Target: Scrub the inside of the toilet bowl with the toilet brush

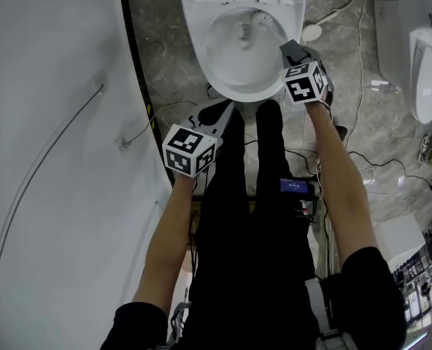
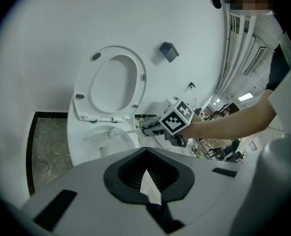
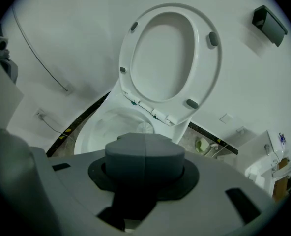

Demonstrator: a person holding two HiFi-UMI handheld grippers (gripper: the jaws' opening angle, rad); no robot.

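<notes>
The white toilet bowl point(image 1: 230, 86) stands with its seat point(image 3: 170, 58) raised against the wall. The toilet brush's head point(image 1: 244, 29) is down inside the bowl. It also shows in the left gripper view as the brush head point(image 2: 112, 131) and just above my right jaws as the brush head point(image 3: 145, 128). My right gripper point(image 1: 285, 48) reaches over the bowl's right rim and is shut on the brush handle point(image 2: 130, 130). The right gripper point(image 3: 144, 142) shows its jaws pressed together. My left gripper point(image 1: 214, 111) hovers open and holds nothing, just in front of the bowl's front rim.
A curved white wall point(image 1: 48, 122) with a thin rail point(image 1: 26, 188) closes off the left. A second white fixture point(image 1: 429, 71) stands at the right. Cables point(image 1: 362, 159) trail over the marble floor point(image 1: 165, 64). The person's black-clad legs point(image 1: 252, 217) stand right before the bowl.
</notes>
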